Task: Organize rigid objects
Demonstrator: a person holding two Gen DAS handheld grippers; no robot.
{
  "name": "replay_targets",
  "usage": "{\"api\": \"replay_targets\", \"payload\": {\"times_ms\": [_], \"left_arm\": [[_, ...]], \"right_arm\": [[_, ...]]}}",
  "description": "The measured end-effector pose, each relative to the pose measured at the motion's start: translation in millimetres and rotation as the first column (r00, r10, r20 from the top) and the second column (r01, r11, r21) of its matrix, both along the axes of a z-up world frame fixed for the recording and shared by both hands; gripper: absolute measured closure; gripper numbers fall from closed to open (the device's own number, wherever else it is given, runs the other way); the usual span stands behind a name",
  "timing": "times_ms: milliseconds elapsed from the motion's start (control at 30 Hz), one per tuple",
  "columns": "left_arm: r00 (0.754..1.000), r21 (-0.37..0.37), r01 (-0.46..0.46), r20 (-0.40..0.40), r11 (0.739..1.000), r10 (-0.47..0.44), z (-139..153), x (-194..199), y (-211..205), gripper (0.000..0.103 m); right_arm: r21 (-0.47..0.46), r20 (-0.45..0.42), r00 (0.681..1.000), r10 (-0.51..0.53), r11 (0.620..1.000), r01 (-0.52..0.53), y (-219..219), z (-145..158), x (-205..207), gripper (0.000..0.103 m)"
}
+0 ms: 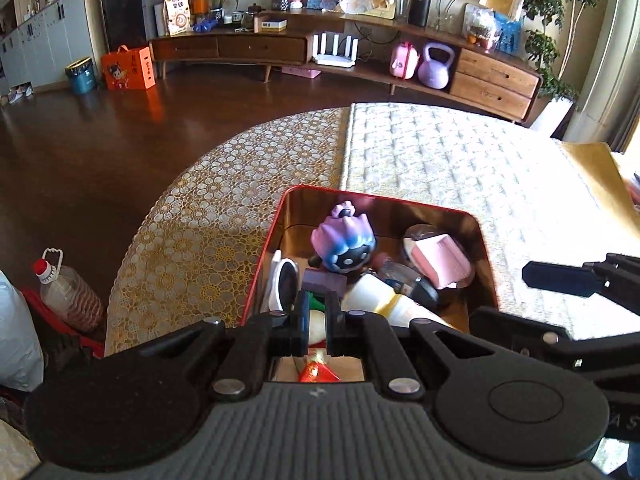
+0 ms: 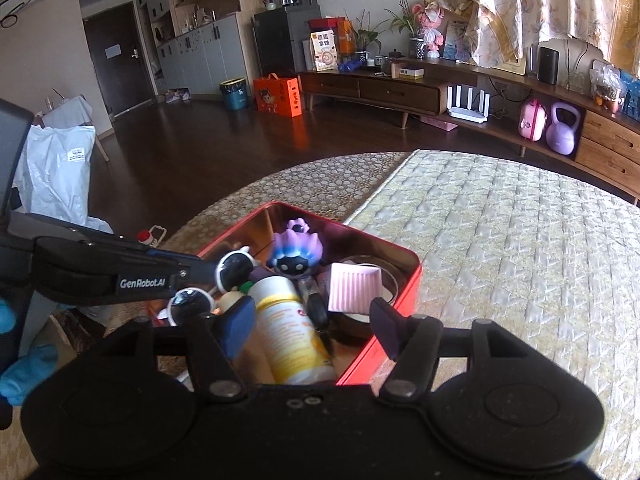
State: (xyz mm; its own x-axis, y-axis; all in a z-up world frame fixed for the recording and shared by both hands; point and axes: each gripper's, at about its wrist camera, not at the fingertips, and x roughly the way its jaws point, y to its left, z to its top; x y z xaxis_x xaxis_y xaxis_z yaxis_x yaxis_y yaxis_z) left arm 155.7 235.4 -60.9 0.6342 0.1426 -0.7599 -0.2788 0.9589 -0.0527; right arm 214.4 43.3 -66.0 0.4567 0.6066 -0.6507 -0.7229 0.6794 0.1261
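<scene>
A red tin box (image 1: pixel 486 248) (image 2: pixel 412 280) sits on the table and holds several objects: a purple figurine (image 1: pixel 346 244) (image 2: pixel 294 254), a pink ribbed cup (image 1: pixel 442 260) (image 2: pixel 354 286), a white-and-yellow bottle (image 1: pixel 394 304) (image 2: pixel 286 332) and white round sunglasses (image 1: pixel 286 284) (image 2: pixel 234 270). My left gripper (image 1: pixel 316 326) is shut on a small white, red and green figure (image 1: pixel 318 330) just above the box's near left corner. My right gripper (image 2: pixel 312 328) is open, its fingers on either side of the bottle over the box's near edge.
The table carries a circle-patterned cloth (image 1: pixel 208 216) and a quilted cream mat (image 1: pixel 460 164) (image 2: pixel 520 240). A plastic jug (image 1: pixel 68 292) stands on the floor at the left. A long wooden cabinet (image 1: pixel 360 52) runs along the far wall.
</scene>
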Motion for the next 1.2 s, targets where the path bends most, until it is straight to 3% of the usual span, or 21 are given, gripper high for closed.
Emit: {"api": "replay_targets", "payload": {"times_ms": [133,667,1200], "left_arm": [[1.0,0.013,0.016,0.018,1.0,-0.016,7,-10,-7,0.096],[0.995,0.035,0.024,0.092,0.999,-0.027,26,-52,-30,0.092],[0.99,0.048,0.05,0.132,0.998,-0.055,30,-88,-59,0.092]], "right_arm": [[0.014,0.012,1.0,-0.001,1.0,0.001,-7,8,-11,0.039],[0.079,0.081,0.996,-0.037,0.996,0.031,-49,35,-42,0.019],[0.14,0.123,0.991,-0.057,0.989,0.04,-81,42,-73,0.005]]}}
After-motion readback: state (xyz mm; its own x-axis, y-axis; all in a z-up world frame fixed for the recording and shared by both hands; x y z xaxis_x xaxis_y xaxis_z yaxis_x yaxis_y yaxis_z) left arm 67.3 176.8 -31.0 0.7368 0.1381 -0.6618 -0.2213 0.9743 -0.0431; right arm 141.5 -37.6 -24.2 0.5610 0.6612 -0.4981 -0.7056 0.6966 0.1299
